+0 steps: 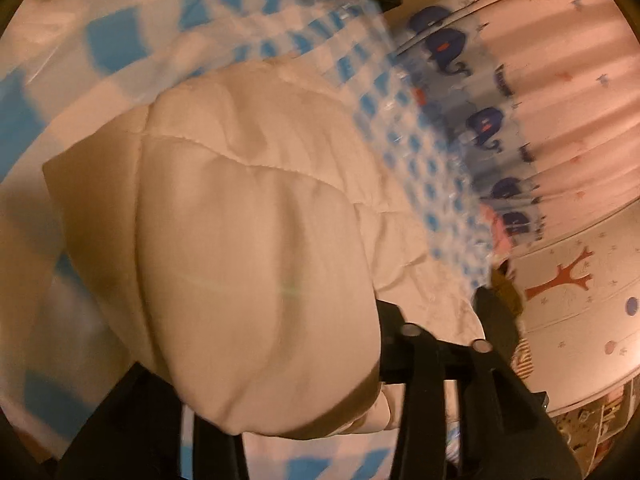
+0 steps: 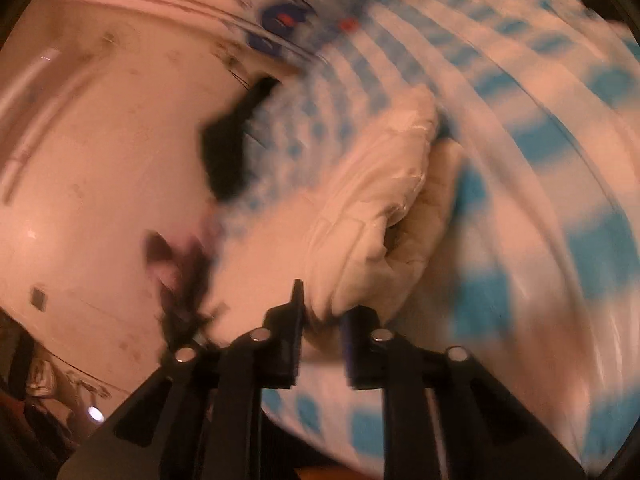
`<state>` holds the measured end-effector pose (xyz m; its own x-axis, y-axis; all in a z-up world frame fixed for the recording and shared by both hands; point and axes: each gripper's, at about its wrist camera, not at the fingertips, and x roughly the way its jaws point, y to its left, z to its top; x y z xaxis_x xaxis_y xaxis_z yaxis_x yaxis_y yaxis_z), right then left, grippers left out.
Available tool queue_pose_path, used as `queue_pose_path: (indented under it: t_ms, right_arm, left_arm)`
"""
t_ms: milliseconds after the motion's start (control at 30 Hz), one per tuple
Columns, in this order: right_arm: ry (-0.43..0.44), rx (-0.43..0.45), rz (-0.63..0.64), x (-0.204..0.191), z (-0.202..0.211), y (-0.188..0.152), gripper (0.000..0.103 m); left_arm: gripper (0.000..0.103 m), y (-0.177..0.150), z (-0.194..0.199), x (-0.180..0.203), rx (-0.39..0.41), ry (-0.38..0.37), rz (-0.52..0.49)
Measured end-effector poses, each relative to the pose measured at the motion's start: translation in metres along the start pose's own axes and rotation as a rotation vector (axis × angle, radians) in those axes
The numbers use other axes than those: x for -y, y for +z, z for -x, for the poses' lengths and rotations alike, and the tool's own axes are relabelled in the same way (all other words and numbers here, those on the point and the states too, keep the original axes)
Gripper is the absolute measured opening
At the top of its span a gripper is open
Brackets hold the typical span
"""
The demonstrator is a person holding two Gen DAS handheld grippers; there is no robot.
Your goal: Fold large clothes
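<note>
Both tools clamp quilted jacket.

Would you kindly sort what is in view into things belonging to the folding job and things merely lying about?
Belonging to the job:
cream quilted puffer jacket
left gripper
right gripper
blue-and-white checked bedsheet

Merely about:
whale-print curtain
tree wall sticker

Left gripper: fingertips buried under the puffy white jacket, so can't tell jaw state. Left finger mostly covered too. Checkered bedsheet smeared by motion blur, esp. far squares. Right view: sheet & jacket edges streaked; dark blob by the wall unreadable. Shelf clutter at left view's lower-right edge too small to ID.
</note>
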<state>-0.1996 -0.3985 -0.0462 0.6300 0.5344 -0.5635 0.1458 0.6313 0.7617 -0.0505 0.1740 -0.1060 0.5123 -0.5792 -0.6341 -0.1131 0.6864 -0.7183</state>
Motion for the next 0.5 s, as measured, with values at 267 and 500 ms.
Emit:
queue_pose_path:
  t_ms: [267,500]
  right_arm:
    - [-0.236,0.366,0.489,-0.143,0.0,0.021,0.08]
    - [-0.331,0.109,0.74,-0.205,-0.196,0.052,0.083]
  left_arm:
    - [0.058,0.005,-0.009,-0.026,0.024,0.007,0.119]
    - [0.069,0.014,-0.021,-0.014,0.113,0.094,0.111]
